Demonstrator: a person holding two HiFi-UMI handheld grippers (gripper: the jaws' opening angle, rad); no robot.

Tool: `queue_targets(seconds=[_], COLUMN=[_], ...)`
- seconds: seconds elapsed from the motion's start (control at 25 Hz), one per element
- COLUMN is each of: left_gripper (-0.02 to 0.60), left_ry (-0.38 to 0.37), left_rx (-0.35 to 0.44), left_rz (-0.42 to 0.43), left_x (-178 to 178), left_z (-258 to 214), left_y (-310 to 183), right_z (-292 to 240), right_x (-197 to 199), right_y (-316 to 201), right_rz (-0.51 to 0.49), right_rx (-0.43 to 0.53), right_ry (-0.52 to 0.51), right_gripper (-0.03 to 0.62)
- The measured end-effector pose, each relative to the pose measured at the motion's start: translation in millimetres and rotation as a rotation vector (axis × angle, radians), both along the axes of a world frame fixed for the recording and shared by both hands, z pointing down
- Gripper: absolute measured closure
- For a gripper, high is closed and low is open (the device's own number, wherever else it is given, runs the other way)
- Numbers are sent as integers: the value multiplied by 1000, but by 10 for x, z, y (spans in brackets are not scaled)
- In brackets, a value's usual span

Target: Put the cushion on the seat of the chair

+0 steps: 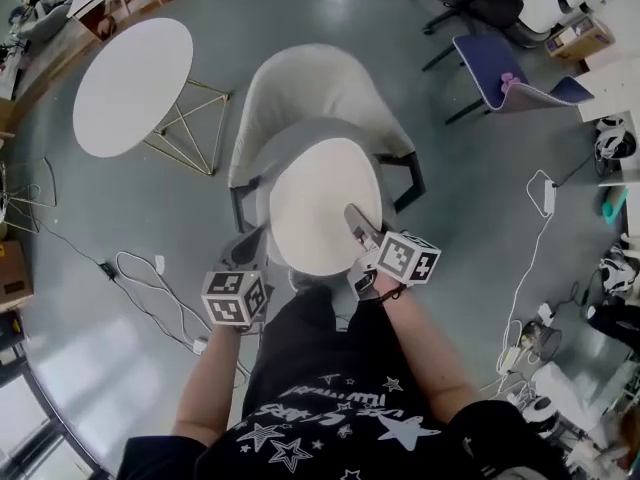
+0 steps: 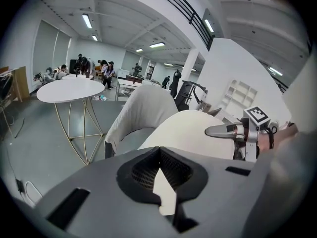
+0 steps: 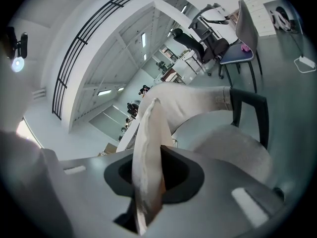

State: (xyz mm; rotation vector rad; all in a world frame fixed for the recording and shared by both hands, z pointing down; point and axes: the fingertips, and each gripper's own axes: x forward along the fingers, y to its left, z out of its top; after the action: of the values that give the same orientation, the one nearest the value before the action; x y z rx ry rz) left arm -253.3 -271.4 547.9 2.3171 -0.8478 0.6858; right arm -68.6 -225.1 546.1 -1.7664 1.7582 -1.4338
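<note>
Head view looks down on the round cream cushion (image 1: 318, 203), held tilted over the seat of the grey chair (image 1: 330, 88) and facing its curved back. The left tongs (image 1: 245, 253) and right tongs (image 1: 362, 226) each pinch the cushion's near rim, jaws narrowed onto the fabric, one at either side.

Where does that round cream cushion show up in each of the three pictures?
Head view: cushion at centre, over the chair.
Left gripper view: cushion centre-right, its edge between the jaws.
Right gripper view: cushion edge-on, centre-left, pinched in the jaws.
Shared landmark: the pale chair.
</note>
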Motion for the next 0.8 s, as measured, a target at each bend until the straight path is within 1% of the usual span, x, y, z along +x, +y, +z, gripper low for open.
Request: queue_targets(seconds=[0.12,0.24,0.32,0.4,0.48,0.56,0.8], left_gripper=[572,572,572,574,572,574,572], left_ry=[-14,-23,-29,-35,-45,-59,-88], left_rx=[-12,-32,-43,-56,-70,-84,-135], left_rz=[11,22,13,0,-4,3,-3], left_x=[-4,46,73,81,87,115,181], left_z=[169,343,469,584,702,836,1282], left_y=[-48,-45,-48,-24,26,80,257], right_z=[122,275,412,557,706,866,1400], right_x=[-75,-71,-76,-86,-40,84,441], right_y=[-75,-119,-156,-151,-104,-37,174], right_rz=[9,38,41,38,50,70,94], right_rx=[25,46,53,47,34,17,-65], right_ry=[-15,-58,-89,-97,-91,-72,27], right_gripper=[537,537,537,537,537,537,530])
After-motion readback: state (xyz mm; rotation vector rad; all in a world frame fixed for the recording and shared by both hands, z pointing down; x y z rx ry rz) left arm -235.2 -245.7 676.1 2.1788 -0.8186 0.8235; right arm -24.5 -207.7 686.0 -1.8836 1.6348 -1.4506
